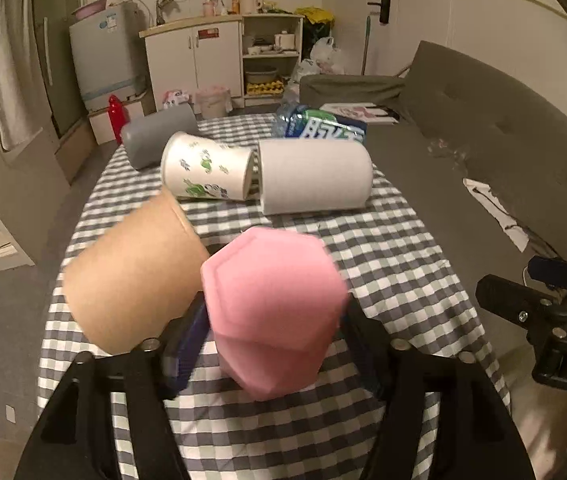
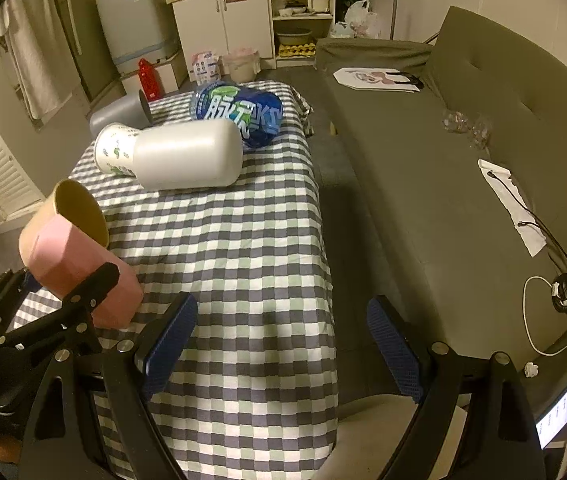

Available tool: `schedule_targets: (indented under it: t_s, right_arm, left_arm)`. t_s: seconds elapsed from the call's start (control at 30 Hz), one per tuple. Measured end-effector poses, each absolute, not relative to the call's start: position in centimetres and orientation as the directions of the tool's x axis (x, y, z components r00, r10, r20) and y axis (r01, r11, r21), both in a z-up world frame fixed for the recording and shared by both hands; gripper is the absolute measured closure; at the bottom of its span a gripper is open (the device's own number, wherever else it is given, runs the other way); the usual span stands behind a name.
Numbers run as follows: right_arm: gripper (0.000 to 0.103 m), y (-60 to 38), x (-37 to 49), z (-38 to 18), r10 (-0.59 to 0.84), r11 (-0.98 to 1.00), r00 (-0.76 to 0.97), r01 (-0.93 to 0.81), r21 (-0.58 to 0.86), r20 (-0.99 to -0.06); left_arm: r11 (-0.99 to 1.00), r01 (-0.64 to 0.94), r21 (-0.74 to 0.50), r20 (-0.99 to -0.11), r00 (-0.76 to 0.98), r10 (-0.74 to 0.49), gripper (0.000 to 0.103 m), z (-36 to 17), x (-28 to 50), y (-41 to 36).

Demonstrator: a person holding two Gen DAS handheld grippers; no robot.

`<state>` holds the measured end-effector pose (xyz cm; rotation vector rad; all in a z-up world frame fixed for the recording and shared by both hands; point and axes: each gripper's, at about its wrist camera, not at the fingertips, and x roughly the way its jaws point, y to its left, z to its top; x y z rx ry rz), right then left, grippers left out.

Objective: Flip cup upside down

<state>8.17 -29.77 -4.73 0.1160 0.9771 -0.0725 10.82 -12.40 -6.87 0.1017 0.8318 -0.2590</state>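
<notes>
My left gripper (image 1: 275,336) is shut on a pink faceted cup (image 1: 275,304) and holds it tilted above the checkered table (image 1: 383,264). The pink cup also shows in the right wrist view (image 2: 79,264), lying slantwise in the left gripper (image 2: 83,300). A tan paper cup (image 1: 131,276) lies on its side just left of it, its open mouth showing in the right wrist view (image 2: 79,212). My right gripper (image 2: 283,344) is open and empty over the table's near right edge.
Farther back lie a white cup (image 1: 315,176), a printed paper cup (image 1: 203,172), a grey cup (image 1: 155,136) and blue-green bottles (image 1: 319,128). A grey sofa (image 2: 443,160) runs along the right, with cables (image 2: 563,292) on it.
</notes>
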Motion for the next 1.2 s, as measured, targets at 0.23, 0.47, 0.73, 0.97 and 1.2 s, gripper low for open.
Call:
schedule_targets:
  t_s: [0.23, 0.47, 0.73, 0.97, 1.2]
  right_arm:
    - [0.016, -29.2, 6.8, -2.1, 0.023, 0.991, 0.643, 0.087, 0.103, -0.766]
    - [0.016, -27.6, 4.4, 1.7, 0.032, 0.993, 0.747, 0.053, 0.108, -0.664]
    - [0.016, -24.4, 2.0, 2.9, 0.043, 0.998, 0.791, -0.003, 0.066, -0.61]
    - [0.016, -22.7, 1.3, 1.6, 0.047, 0.999, 0.798, -0.029, 0.039, -0.6]
    - [0.012, -21.2, 1.5, -1.5, 0.027, 0.999, 0.784, -0.045, -0.013, -0.62]
  left_arm:
    - [0.969, 0.244, -0.041, -0.696, 0.689, -0.203, 0.021, -3.5, 9.2, -10.6]
    - [0.976, 0.201, -0.081, -0.584, 0.784, -0.209, 0.02, 1.2, 5.6, -6.1]
    - [0.984, 0.135, -0.114, -0.528, 0.831, -0.176, 0.02, 1.9, 2.9, -1.4]
    - [0.988, 0.106, -0.115, -0.525, 0.837, -0.151, 0.02, 0.6, 1.7, -0.2]
    - [0.988, 0.111, -0.108, -0.522, 0.84, -0.151, 0.002, -1.0, 1.1, -0.6]
